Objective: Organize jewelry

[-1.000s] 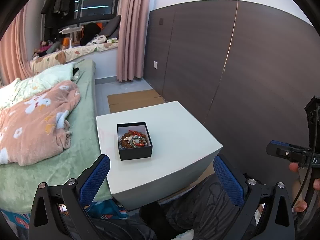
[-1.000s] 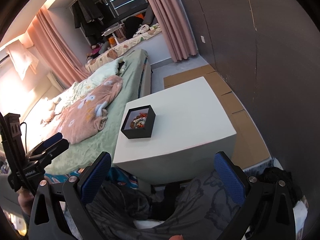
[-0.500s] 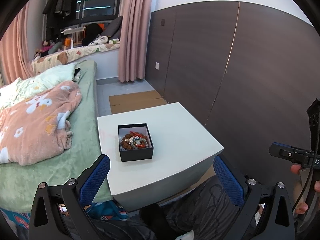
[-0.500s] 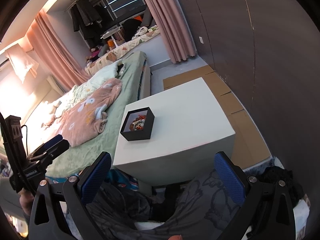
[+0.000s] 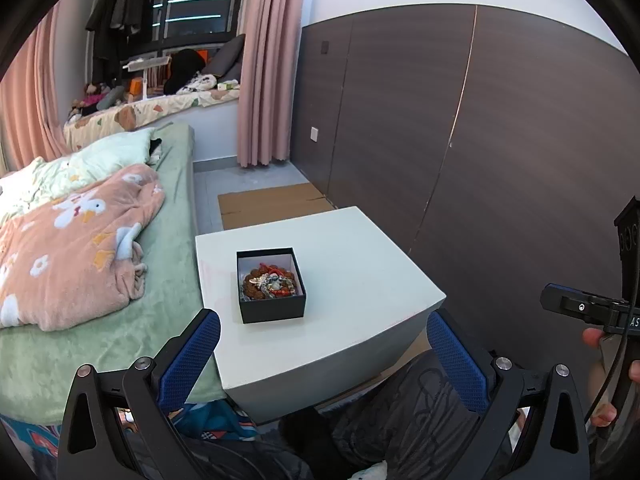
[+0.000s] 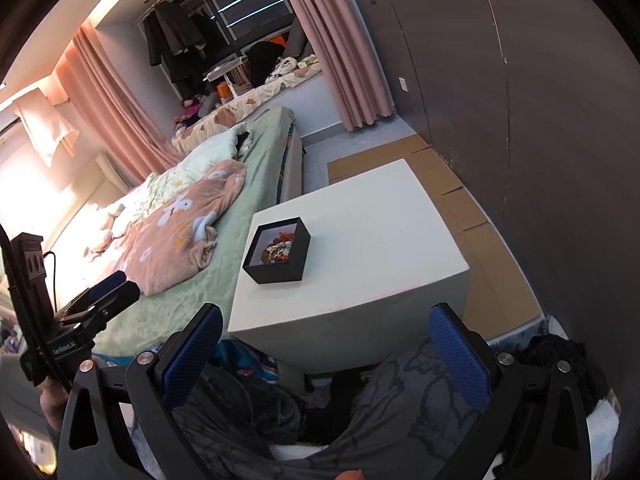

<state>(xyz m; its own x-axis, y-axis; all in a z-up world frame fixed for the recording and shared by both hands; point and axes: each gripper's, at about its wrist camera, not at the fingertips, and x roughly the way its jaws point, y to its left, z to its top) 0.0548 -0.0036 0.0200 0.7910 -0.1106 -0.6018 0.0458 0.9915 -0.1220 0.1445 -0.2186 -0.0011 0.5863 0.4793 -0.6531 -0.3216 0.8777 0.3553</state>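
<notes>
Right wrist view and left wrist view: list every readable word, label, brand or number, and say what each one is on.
"GenRobot.AI", as best it reads, small and slanted: on the body of the left gripper, right wrist view.
"AS", cut off by the frame edge: on the body of the right gripper, left wrist view.
Black box, jewelry, white table: no text visible.

A home bedroom: a bed with a green sheet (image 5: pixel 100 344) carries a rumpled peach fleece blanket printed with white ducks (image 5: pixel 68 240) and a pale pillow (image 5: pixel 112 152). Pink floor-length curtains (image 5: pixel 264 60) frame a dark window (image 5: pixel 192 4), clothes hang beside it, and dark wood-grain wardrobe panels (image 5: pixel 480 140) line the wall.
</notes>
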